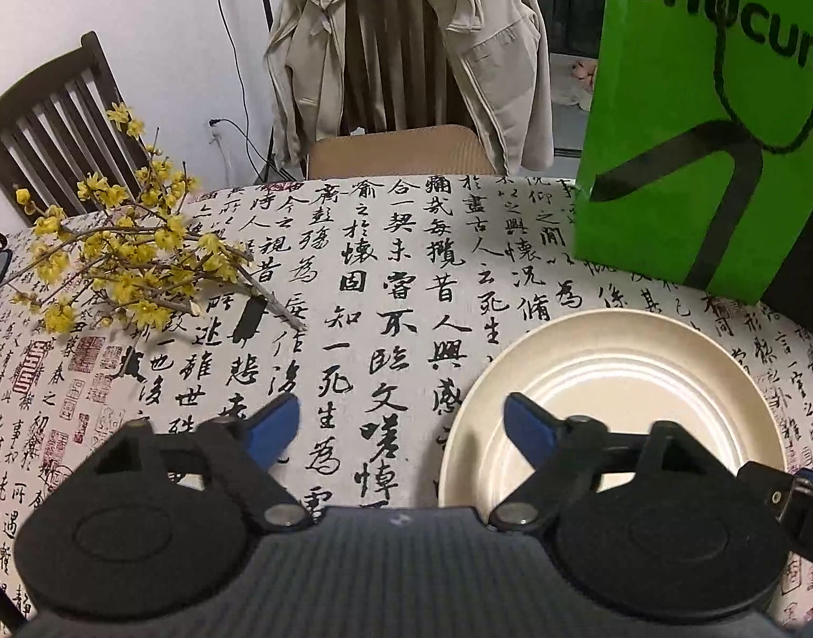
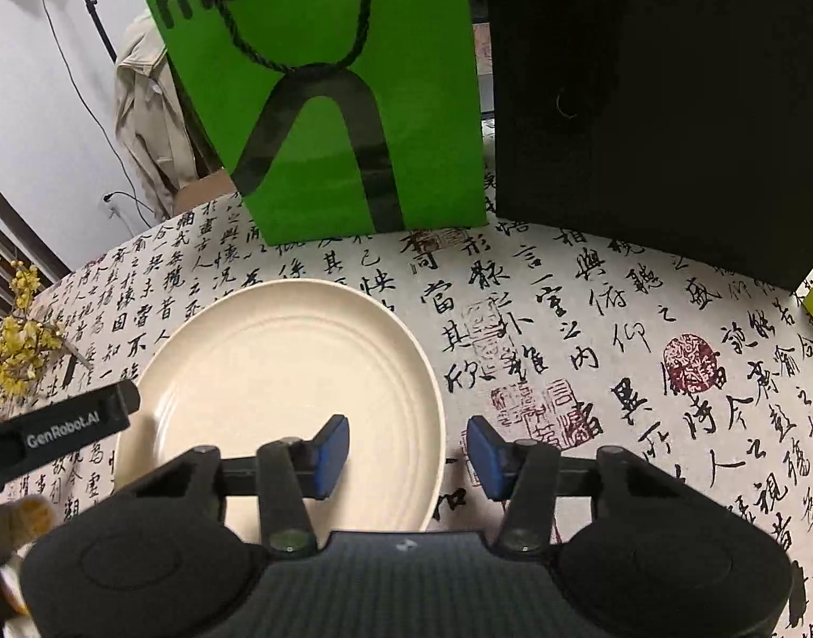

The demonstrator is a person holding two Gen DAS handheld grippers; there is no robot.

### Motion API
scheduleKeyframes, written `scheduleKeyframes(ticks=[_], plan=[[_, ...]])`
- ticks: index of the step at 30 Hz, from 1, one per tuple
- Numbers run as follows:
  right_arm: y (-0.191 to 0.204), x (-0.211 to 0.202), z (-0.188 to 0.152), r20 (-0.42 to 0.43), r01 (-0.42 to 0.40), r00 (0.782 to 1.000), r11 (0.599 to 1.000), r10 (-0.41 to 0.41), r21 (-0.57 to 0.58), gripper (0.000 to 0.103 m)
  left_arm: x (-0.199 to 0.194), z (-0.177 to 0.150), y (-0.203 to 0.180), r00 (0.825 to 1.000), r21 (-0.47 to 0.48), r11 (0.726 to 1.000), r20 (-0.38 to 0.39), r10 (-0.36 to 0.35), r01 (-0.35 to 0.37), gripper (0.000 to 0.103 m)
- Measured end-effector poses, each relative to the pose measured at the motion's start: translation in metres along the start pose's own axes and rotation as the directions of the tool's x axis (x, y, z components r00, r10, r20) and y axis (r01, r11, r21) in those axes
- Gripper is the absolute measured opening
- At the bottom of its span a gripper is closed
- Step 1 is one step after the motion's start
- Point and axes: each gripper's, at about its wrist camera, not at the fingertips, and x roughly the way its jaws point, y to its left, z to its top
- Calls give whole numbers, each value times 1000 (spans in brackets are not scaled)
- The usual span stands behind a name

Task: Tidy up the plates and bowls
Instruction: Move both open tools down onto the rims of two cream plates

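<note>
A cream plate (image 1: 635, 388) lies flat on the calligraphy tablecloth (image 1: 353, 292); it also shows in the right wrist view (image 2: 279, 367). My left gripper (image 1: 401, 428) is open and empty, above the plate's left rim, its right finger over the plate. My right gripper (image 2: 409, 449) is open and empty, straddling the plate's right rim from above, left finger over the plate, right finger over the cloth. No bowl is in view.
A green paper bag (image 1: 709, 122) stands behind the plate, a black box (image 2: 667, 101) to its right. Yellow flower branches (image 1: 125, 255) lie at the left. Two chairs (image 1: 406, 80) stand beyond the table's far edge, one draped with a beige jacket.
</note>
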Motion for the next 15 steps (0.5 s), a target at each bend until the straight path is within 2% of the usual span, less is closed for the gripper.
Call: scheduleKeyframes(ticks=[6, 10, 13, 15], plan=[[-4, 6, -1, -19, -7, 1000, 999, 8, 31, 44, 8, -1, -3, 998, 10, 999, -39, -44, 44, 69], [-5, 9, -2, -24, 3, 1000, 999, -2, 32, 37, 10, -1, 1, 996, -8, 997, -55, -77, 76, 62], [-6, 12, -3, -31, -1, 1000, 999, 2, 36, 30, 14, -1, 2, 993, -6, 995, -74, -97, 97, 50], [-6, 13, -4, -33, -10, 999, 1000, 11, 26, 29, 18, -1, 3, 989, -16, 993, -93, -116, 115, 37]])
